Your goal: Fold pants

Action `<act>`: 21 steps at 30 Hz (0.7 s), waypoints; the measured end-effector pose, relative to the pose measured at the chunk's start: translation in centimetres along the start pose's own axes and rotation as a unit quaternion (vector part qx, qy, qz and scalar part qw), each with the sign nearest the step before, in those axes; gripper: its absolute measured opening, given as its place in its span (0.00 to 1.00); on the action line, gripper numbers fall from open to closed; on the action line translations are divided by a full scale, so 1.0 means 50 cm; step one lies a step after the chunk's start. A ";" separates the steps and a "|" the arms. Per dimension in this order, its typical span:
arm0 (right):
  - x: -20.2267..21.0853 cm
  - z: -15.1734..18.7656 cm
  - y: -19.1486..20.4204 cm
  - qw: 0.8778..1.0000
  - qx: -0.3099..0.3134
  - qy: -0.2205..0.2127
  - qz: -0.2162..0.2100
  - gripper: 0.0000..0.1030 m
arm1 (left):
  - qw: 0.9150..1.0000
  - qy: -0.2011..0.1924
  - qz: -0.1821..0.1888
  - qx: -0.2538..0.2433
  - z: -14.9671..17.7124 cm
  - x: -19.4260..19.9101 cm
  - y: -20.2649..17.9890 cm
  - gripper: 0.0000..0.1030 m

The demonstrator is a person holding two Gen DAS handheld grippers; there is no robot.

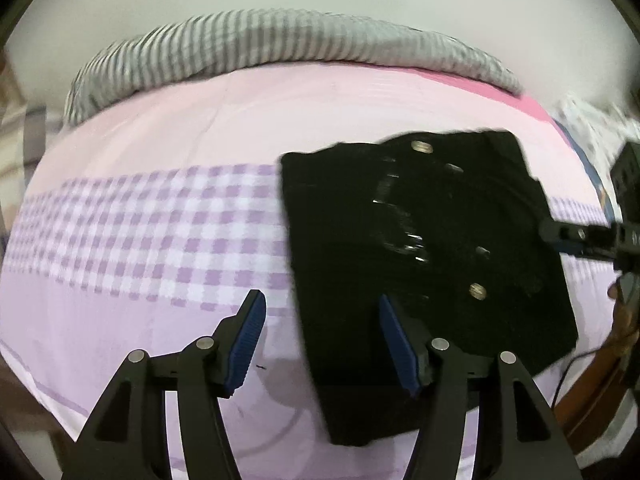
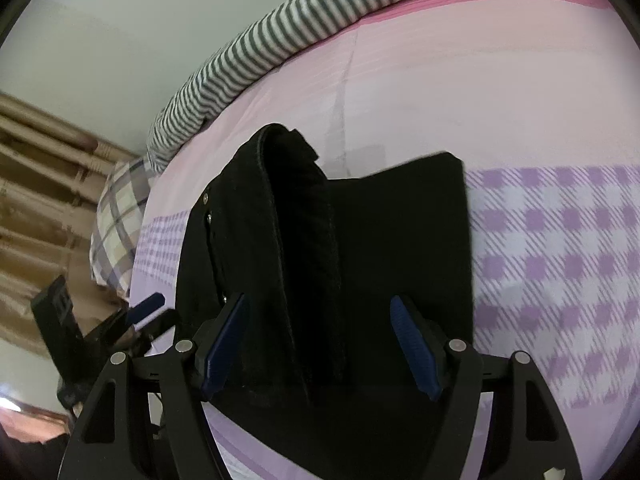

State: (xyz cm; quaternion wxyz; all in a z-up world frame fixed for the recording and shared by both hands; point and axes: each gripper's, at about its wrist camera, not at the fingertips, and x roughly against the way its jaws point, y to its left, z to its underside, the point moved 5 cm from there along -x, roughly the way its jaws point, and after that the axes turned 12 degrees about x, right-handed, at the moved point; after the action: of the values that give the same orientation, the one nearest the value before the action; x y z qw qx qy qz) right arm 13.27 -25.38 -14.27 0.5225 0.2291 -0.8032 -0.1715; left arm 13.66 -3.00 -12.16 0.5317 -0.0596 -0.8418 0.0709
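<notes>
The black pants (image 1: 424, 256) lie folded into a compact rectangle on the pink and purple bedsheet (image 1: 168, 216), with metal buttons and a zipper showing on top. My left gripper (image 1: 320, 320) is open and empty, hovering over the near left edge of the pants. In the right wrist view the pants (image 2: 320, 264) fill the middle, with a raised fold of waistband on top. My right gripper (image 2: 318, 332) is open and empty just above them. The right gripper also shows at the right edge of the left wrist view (image 1: 580, 236).
A grey striped blanket (image 1: 280, 44) lies along the far edge of the bed. A plaid pillow (image 2: 120, 224) and beige curtains (image 2: 44, 208) are at the left of the right wrist view. A wooden bed frame (image 1: 592, 392) and a cable run at the right.
</notes>
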 end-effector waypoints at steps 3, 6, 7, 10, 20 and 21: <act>-0.018 -0.013 -0.001 1.000 0.011 0.013 -0.007 0.69 | 1.000 0.002 -0.003 0.030 -0.017 -0.008 0.037 0.58; -0.033 -0.024 -0.003 0.999 0.011 0.018 -0.029 0.69 | 0.999 0.004 -0.002 0.048 -0.027 -0.013 0.058 0.59; -0.034 -0.028 -0.005 0.999 0.010 0.018 -0.037 0.69 | 0.999 0.003 -0.005 0.052 -0.030 -0.015 0.064 0.59; -0.035 -0.028 -0.003 0.998 0.008 0.023 -0.052 0.70 | 0.998 0.007 -0.014 0.056 -0.032 -0.024 0.078 0.59; -0.044 0.007 0.023 0.988 0.016 0.059 -0.138 0.71 | 0.998 0.020 -0.018 0.064 -0.031 -0.044 0.093 0.59; -0.048 0.001 0.018 0.986 -0.005 0.047 -0.157 0.71 | 0.998 0.020 -0.019 0.065 -0.031 -0.044 0.093 0.59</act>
State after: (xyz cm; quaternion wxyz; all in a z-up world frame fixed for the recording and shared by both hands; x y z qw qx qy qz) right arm 13.90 -23.30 -15.66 0.5276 0.3578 -0.7308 -0.2442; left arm 16.14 1.29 -14.30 0.5522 -0.0103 -0.8259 0.1137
